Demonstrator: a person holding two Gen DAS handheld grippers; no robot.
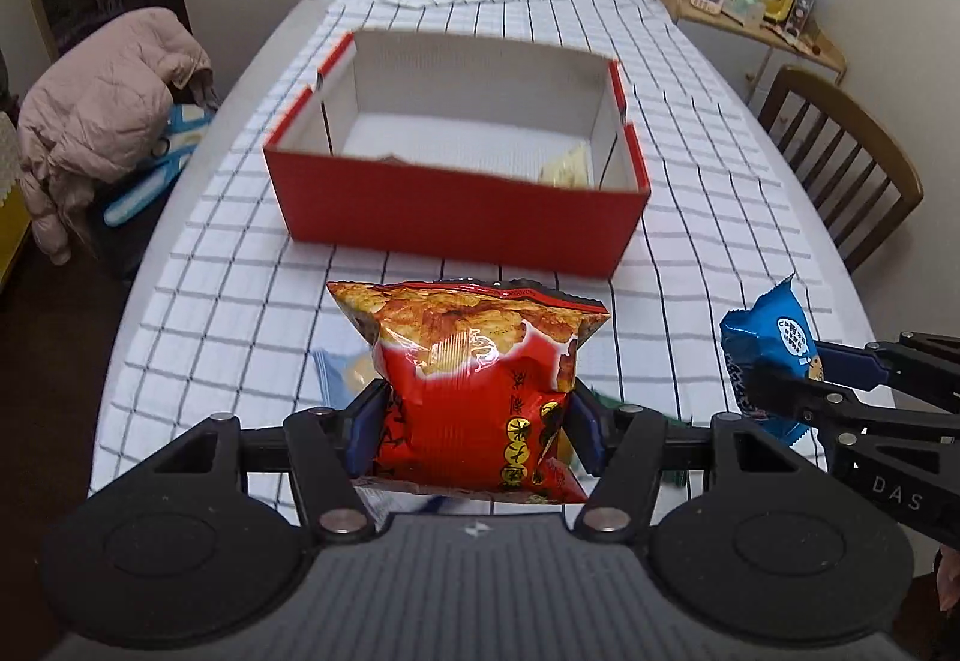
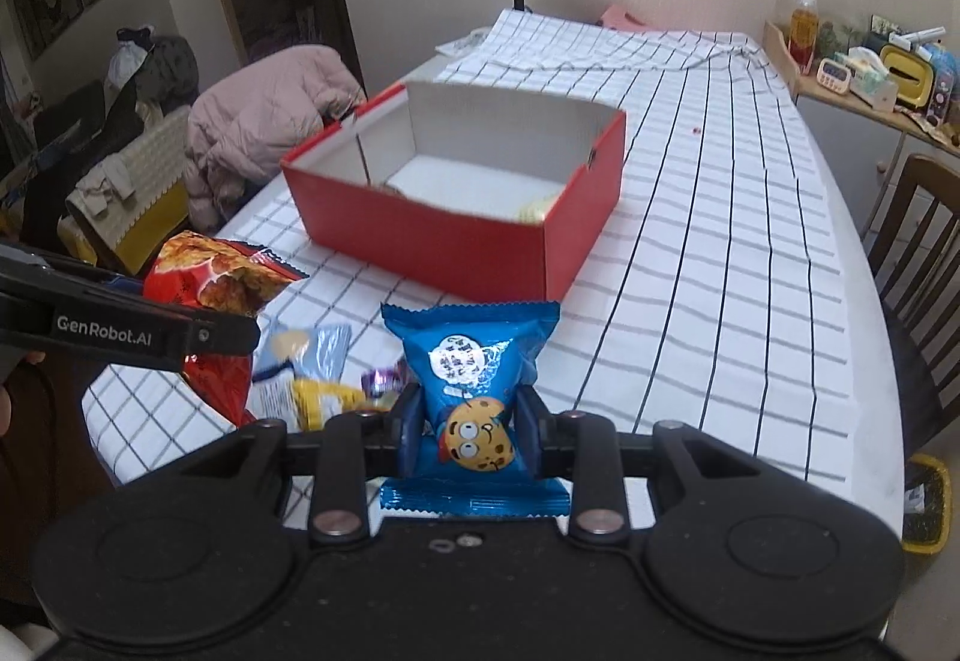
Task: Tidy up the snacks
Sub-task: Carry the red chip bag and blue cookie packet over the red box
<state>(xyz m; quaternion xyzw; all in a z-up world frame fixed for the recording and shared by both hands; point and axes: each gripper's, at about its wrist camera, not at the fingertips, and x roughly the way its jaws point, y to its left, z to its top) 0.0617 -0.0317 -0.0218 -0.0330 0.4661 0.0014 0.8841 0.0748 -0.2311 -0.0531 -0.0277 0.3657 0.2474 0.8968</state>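
Snacks light, crinkly, crushable. My left hand-held gripper (image 1: 477, 421) clamps the red chip bag (image 1: 474, 385) mid-body; my right hand-held gripper (image 2: 465, 430) pinches the blue cookie pack (image 2: 471, 391). Red box (image 1: 456, 217) ahead.

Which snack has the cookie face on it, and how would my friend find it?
Start at the red box on the checked tablecloth. Nearer than it, the right gripper holds up a blue packet. Only that packet shows a smiling cartoon cookie; the red chip bag beside it doesn't.
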